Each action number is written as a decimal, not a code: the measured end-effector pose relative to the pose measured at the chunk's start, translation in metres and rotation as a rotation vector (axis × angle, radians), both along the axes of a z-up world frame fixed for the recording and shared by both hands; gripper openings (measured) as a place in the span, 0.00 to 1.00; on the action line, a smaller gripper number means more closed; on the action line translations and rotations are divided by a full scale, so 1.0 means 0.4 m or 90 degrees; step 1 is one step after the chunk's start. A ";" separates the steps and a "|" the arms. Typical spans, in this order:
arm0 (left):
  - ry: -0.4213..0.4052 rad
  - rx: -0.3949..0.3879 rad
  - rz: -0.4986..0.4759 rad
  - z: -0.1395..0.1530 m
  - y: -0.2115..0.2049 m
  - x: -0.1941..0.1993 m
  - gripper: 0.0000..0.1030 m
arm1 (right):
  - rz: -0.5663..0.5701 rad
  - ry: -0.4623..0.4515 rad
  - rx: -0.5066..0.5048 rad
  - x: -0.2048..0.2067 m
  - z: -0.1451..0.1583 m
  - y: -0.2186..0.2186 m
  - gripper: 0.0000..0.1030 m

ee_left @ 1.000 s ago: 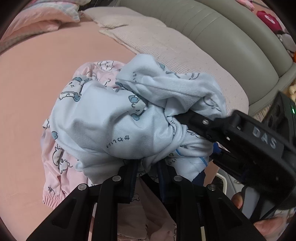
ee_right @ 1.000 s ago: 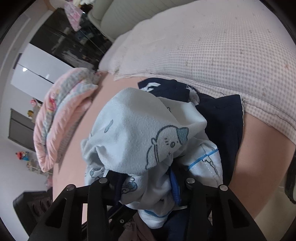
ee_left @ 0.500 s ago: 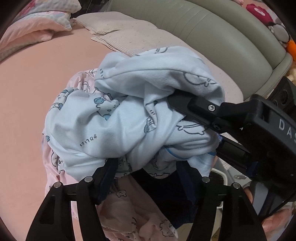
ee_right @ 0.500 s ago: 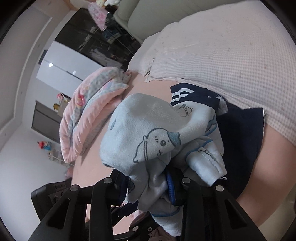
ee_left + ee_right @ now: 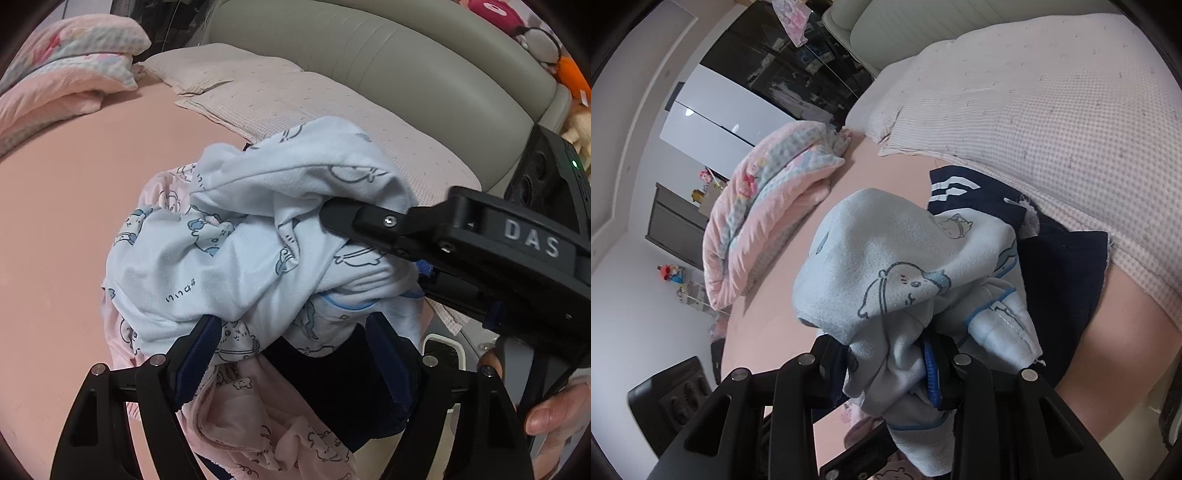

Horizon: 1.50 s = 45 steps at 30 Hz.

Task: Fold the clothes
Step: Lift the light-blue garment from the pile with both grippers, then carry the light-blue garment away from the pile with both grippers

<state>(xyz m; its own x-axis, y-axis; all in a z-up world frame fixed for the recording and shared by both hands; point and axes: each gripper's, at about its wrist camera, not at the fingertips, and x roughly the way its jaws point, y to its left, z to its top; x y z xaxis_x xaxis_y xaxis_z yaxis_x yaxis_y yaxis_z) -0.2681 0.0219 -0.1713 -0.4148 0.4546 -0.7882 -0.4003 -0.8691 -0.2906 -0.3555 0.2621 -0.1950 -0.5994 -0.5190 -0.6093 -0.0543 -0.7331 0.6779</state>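
Note:
A bunched light blue garment (image 5: 255, 243) with cartoon prints hangs over a pink printed garment (image 5: 258, 424) and a navy garment (image 5: 332, 387) on the pink bed. My right gripper (image 5: 886, 369) is shut on a fold of the light blue garment (image 5: 897, 266). In the left wrist view the right gripper (image 5: 373, 247) comes in from the right. My left gripper (image 5: 291, 350) sits just under the bundle with its jaws opening. Its pads stand wide apart and do not press the cloth; only the bundle's lower edge dips between them.
Two checked pillows (image 5: 295, 99) lie against a grey padded headboard (image 5: 406, 62). A folded pink quilt (image 5: 768, 206) lies at the far side of the pink sheet (image 5: 66, 206). Plush toys (image 5: 532, 33) sit at the top right. A person's hand (image 5: 550, 413) holds the right gripper's handle.
My left gripper's jaws went from shut on the light blue garment to wide apart, letting it go. The right gripper kept its grip and lifted the bundle slightly.

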 end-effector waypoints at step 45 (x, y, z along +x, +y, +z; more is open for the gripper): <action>-0.029 0.048 0.035 -0.154 0.180 -0.173 0.13 | 0.042 -0.058 0.045 0.039 0.003 -0.090 0.20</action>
<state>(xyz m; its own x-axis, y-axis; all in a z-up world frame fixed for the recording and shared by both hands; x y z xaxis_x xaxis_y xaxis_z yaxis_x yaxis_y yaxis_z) -0.3372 0.0940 -0.2329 -0.4050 0.4909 -0.7713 -0.3367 -0.8644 -0.3734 -0.3400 0.2260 -0.1936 -0.5060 -0.5092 -0.6962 -0.0635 -0.7829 0.6189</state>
